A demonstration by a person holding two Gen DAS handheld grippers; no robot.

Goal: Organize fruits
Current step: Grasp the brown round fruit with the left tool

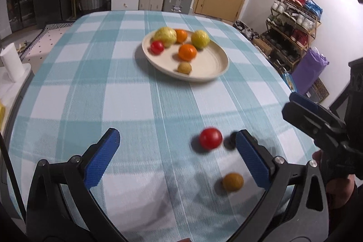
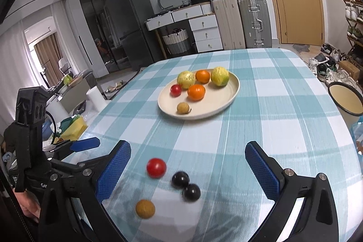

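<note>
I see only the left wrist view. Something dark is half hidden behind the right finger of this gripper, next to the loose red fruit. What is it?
Observer: It is a dark round fruit, and a second dark fruit touches it. Both lie on the tablecloth, to the right of the red cherry tomato.
Operator: I see the right gripper only from the side. Is it open?
Observer: Yes. The right gripper is wide open and holds nothing. In its own view, both dark fruits appear between its fingers.
</note>
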